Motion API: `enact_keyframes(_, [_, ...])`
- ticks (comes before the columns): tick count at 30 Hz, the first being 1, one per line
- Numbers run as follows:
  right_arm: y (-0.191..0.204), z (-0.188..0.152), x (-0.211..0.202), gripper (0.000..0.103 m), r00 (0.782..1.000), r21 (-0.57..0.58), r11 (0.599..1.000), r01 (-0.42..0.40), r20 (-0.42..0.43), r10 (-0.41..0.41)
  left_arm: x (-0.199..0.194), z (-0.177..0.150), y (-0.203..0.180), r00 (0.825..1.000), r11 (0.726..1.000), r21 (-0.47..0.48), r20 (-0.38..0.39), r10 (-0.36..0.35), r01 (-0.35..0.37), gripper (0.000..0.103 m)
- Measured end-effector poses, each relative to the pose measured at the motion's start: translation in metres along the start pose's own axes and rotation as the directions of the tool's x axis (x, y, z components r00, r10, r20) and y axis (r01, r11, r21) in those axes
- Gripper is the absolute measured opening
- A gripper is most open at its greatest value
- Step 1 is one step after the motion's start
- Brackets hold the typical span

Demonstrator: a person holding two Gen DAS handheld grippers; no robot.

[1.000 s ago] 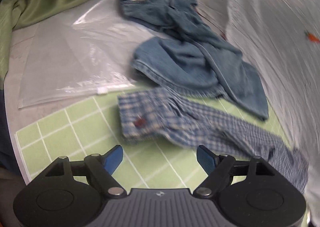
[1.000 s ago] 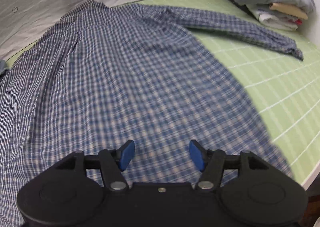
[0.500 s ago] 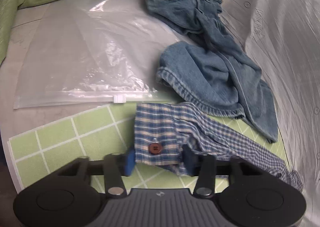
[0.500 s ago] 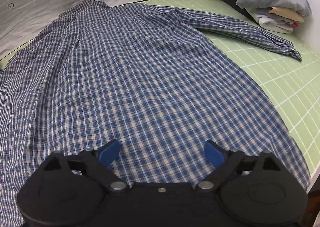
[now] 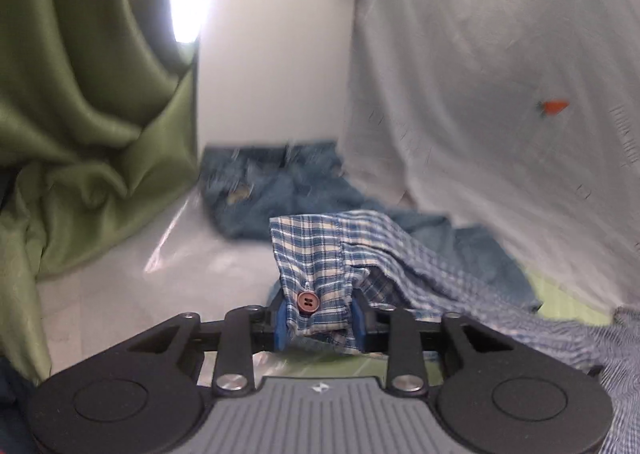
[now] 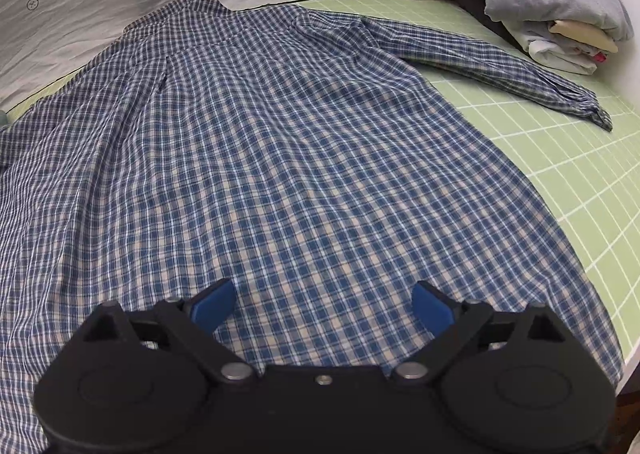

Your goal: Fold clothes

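The left tongs [image 5: 319, 319] pinched the buttoned cuff [image 5: 316, 274] of the plaid shirt [image 6: 256, 158], their jaws easing slightly, the sleeve trailing rightward toward the shirt body spread flat on the surface [image 6: 568, 158] beneath the spread, empty right tongs [image 6: 322, 306].

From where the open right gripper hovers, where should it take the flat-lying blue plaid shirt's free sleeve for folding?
Probably at the cuff, the sleeve's narrow end. It lies alone on the green grid mat, stretched away from the shirt body toward the folded clothes pile. The right gripper should come from the open mat side, fingers straddling the cuff's width, so only one layer bunch is pinched.
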State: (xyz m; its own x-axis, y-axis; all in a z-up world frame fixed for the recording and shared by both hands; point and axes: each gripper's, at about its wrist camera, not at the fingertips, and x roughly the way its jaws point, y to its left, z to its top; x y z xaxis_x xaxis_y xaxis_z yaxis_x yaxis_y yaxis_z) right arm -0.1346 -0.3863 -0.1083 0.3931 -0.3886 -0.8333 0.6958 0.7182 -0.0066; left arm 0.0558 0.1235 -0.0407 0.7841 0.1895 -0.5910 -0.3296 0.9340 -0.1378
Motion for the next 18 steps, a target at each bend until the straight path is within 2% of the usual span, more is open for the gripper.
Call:
enact_keyframes(2, [-0.001,0.000,0.000,0.096,1.000,-0.004,1.000,-0.003,0.000,0.003,0.018,-0.009,0.010,0.989,0.995,-0.057,-0.130,0.077,-0.085,0.050])
enact_keyframes(4, [-0.001,0.000,0.000,0.097,1.000,-0.008,1.000,-0.006,-0.002,0.006,0.020,-0.017,0.020,0.978,0.986,-0.119,-0.184,0.094,-0.117,0.051])
enact_keyframes(6, [-0.001,0.001,0.000,0.098,1.000,-0.012,1.000,-0.008,-0.008,0.008,0.019,-0.024,0.026,0.973,0.979,-0.159,-0.214,0.091,-0.126,0.059])
enact_keyframes(8, [0.000,0.000,0.000,0.100,1.000,-0.019,1.000,-0.013,-0.013,0.013,0.014,-0.026,0.019,0.975,0.986,-0.129,-0.209,0.080,-0.109,0.069])
enact_keyframes(11, [-0.001,0.002,0.002,0.103,1.000,-0.034,0.999,-0.023,-0.018,0.023,0.006,-0.031,-0.001,0.977,0.994,-0.091,-0.209,0.045,-0.065,0.072])
enact_keyframes(12, [-0.001,0.002,0.002,0.103,0.999,-0.040,0.999,-0.028,-0.019,0.028,0.004,-0.034,-0.009,0.976,0.995,-0.090,-0.215,0.024,-0.044,0.077])
enact_keyframes(15, [-0.002,0.005,0.004,0.103,0.998,-0.072,0.996,-0.052,-0.026,0.051,-0.005,-0.046,-0.038,0.973,0.998,-0.057,-0.229,-0.036,0.023,0.080])
enact_keyframes(18, [-0.006,0.012,0.006,0.103,0.995,-0.126,0.987,-0.098,-0.043,0.094,-0.023,-0.059,-0.076,0.967,0.994,0.024,-0.235,-0.099,0.107,0.081])
